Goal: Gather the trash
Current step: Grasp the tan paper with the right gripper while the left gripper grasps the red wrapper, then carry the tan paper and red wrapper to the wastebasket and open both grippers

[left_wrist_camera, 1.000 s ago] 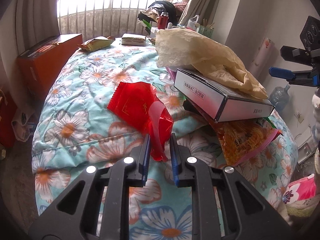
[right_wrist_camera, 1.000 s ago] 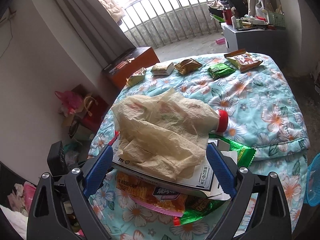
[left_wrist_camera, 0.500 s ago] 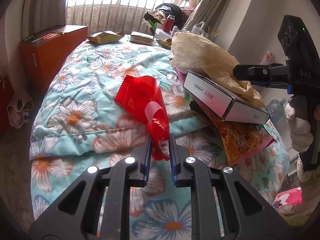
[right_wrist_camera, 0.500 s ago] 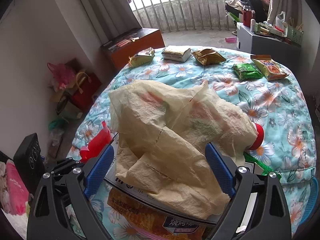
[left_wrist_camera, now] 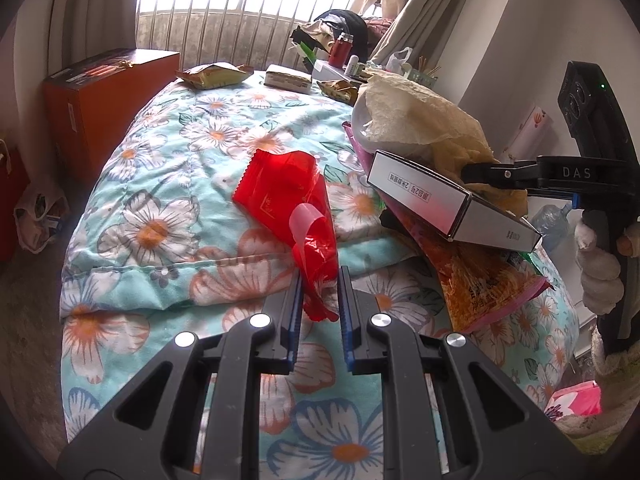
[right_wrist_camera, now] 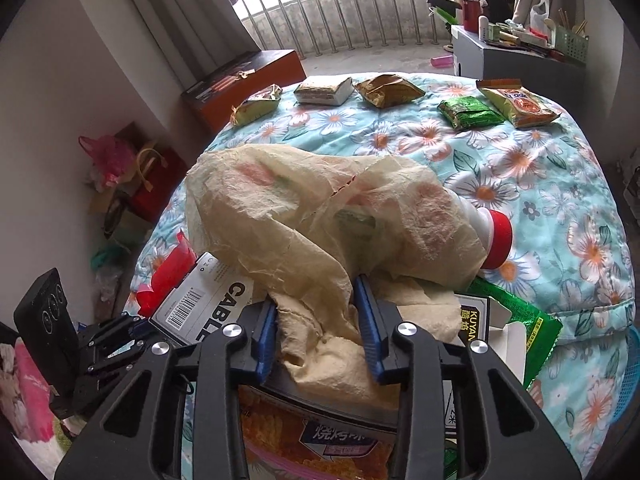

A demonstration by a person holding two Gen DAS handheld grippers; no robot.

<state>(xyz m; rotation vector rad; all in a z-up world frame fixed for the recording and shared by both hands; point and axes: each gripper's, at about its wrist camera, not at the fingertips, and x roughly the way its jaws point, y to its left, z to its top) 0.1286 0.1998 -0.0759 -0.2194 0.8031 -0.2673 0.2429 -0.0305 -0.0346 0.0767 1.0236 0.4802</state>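
A red plastic wrapper lies on the floral quilt. My left gripper is shut on its near end. A pile of trash sits to the right: crumpled beige paper over a white box, a bottle with a red cap, an orange snack bag and a green wrapper. My right gripper has closed on a fold of the beige paper. It also shows in the left wrist view.
Several snack packets lie along the far edge of the bed. An orange box stands at the left. A cluttered grey cabinet stands at the back right. Bags sit on the floor by the wall.
My right gripper has moved down and forward and its jaws have closed from wide open onto the beige paper. My left gripper still holds the red wrapper and has pulled back a little.
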